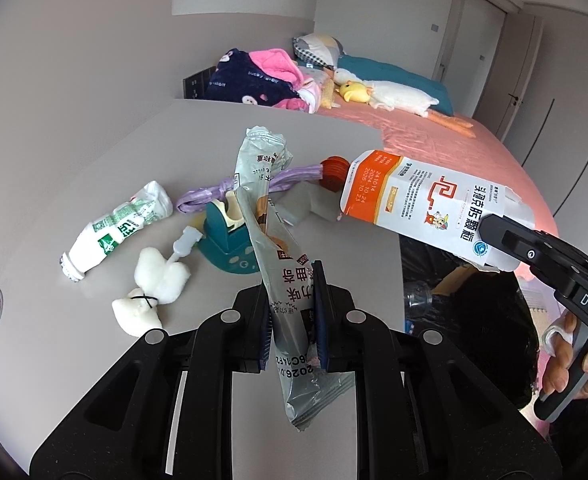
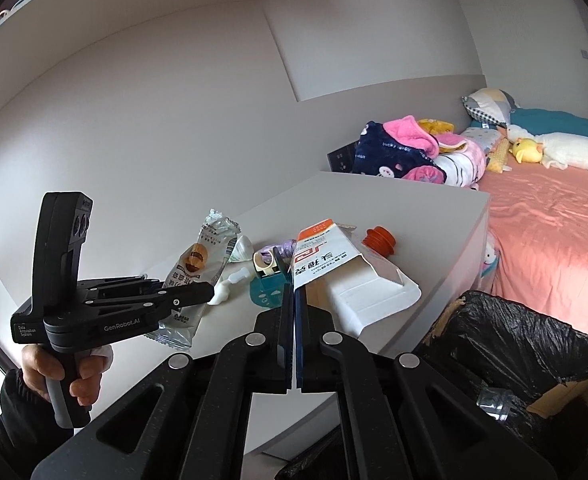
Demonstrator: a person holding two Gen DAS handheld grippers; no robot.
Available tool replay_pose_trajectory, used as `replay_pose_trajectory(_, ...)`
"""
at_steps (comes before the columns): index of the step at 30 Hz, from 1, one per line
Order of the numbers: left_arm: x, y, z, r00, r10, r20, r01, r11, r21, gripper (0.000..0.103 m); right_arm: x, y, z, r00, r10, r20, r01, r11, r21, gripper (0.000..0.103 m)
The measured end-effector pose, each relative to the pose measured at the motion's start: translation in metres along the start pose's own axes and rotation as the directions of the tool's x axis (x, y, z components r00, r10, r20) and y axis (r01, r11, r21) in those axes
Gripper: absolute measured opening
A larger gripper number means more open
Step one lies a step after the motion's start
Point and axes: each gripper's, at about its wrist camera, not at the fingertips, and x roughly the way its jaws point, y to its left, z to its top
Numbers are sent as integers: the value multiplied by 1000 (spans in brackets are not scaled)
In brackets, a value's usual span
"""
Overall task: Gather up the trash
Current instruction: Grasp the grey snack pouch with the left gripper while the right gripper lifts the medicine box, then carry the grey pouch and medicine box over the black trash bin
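The left gripper (image 1: 292, 312) is pinching a grey snack wrapper (image 1: 278, 264) between its blue pads, the wrapper standing upright above the desk (image 1: 74, 184) with its crumpled top leaning toward the far edge; from the right wrist view the same wrapper (image 2: 198, 264) hangs out both sides of that gripper (image 2: 182, 296), above the left part of the desk (image 2: 434, 216). The right gripper (image 2: 294, 304) is pressed tight on the flap of an orange and white medicine box (image 2: 334, 256); the box (image 1: 426, 208) is held out past the desk's right edge, above a bin lined with a black bag (image 1: 474, 308); that bin (image 2: 526, 344) stands just beside the desk's right edge, between desk and pink bed (image 2: 554, 232), with a clear plastic bottle (image 2: 494, 402) lying inside.

On the desk, near the left edge, lies a squashed white and green bottle (image 1: 114, 232); closer to the front, a white cotton-like wad (image 1: 154, 288) tied with a black band; beside it a teal holder (image 1: 230, 236); behind that a purple twisted bag (image 1: 230, 192) and an orange ribbed cap (image 1: 334, 172) toward the far right corner.
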Motion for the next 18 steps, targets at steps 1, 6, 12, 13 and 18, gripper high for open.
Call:
replay_pose_trajectory(1, 0, -3, 0, 1000, -4, 0, 4, 1000, 4, 17, -3, -1, 0, 1000, -6, 3, 6, 1000, 4, 1)
replay_pose_trajectory(6, 1, -19, -1, 1000, -29, -5, 29, 999, 25, 16, -18, -10, -4, 999, -33, 10, 33, 999, 24, 1)
replay_pose_trajectory(12, 8, -45, 1, 997, -69, -17, 70, 996, 57, 16, -38, -23, -8, 996, -85, 11, 84, 995, 57, 1)
replay_pose_trajectory(13, 10, -50, 1, 997, -78, -22, 79, 995, 64, 17, -42, -26, -9, 995, -95, 11, 94, 993, 65, 1)
replay_pose_trajectory(18, 18, -73, 3, 993, -110, -38, 113, 989, 98, 17, -61, -42, -13, 990, -143, 15, 140, 985, 102, 1)
